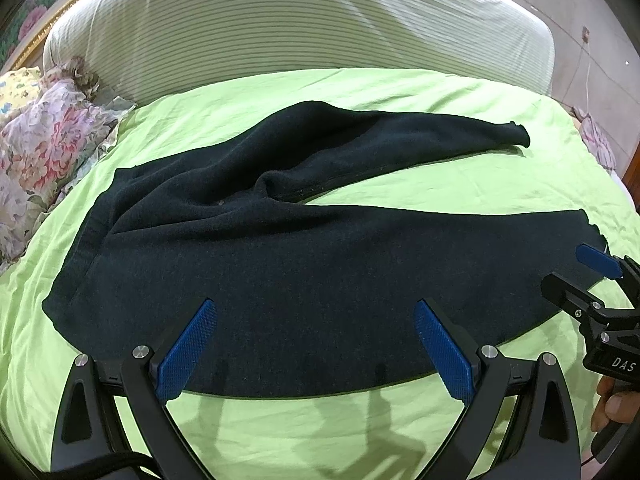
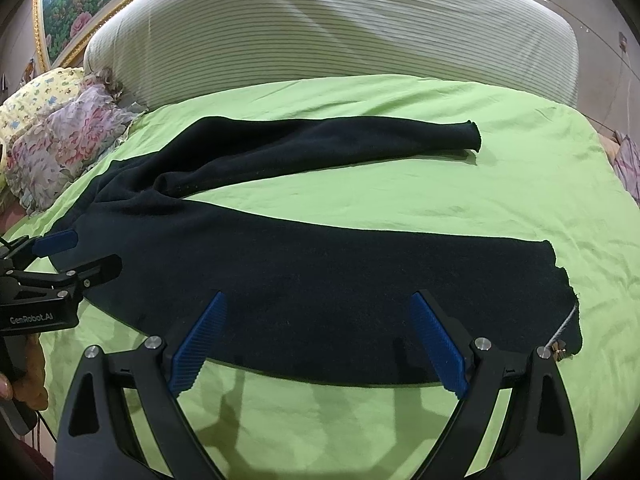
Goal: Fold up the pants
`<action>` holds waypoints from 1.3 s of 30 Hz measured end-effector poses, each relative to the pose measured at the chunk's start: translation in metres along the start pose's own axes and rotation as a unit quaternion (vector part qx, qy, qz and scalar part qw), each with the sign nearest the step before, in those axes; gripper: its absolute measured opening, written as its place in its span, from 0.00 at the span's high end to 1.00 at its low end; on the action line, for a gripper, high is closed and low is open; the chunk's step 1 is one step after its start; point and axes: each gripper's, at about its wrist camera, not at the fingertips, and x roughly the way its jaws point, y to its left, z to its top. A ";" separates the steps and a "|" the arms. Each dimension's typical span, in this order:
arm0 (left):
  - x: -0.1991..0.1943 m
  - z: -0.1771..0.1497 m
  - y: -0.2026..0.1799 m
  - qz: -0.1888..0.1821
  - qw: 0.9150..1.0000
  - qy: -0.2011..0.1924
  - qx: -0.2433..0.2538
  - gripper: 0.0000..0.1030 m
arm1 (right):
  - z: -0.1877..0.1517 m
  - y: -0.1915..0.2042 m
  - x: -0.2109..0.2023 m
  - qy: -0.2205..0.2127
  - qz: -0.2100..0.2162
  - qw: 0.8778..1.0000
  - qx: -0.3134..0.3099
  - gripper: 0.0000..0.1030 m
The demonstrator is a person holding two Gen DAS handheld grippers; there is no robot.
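On the left side of the bed, floral pillows [image 1: 44,140] rest against a striped padded headboard [image 1: 280,28]. Across the lime-green sheet [image 1: 400,92], dark pants [image 1: 280,264] lie spread, waistband left, legs parted rightward. Left gripper [image 1: 316,344] and right gripper [image 2: 320,340] hover over the near leg, fingers wide apart, holding nothing. A framed painting [image 2: 64,12] hangs behind.
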 end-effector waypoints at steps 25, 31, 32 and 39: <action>0.000 0.001 -0.001 -0.008 1.000 0.002 0.004 0.04 | -0.027 0.021 -0.034 -0.015 -0.013 1.000 0.001 0.10; 0.000 0.002 -0.001 -0.010 1.000 0.002 0.003 0.04 | -0.028 0.027 -0.034 -0.016 -0.015 1.000 0.003 0.10; 0.000 0.002 -0.001 -0.011 1.000 0.002 0.003 0.04 | -0.028 0.028 -0.034 -0.016 -0.014 1.000 0.002 0.10; 0.002 0.003 -0.003 -0.013 1.000 0.004 0.004 0.04 | -0.028 0.030 -0.030 -0.015 -0.015 1.000 0.005 0.10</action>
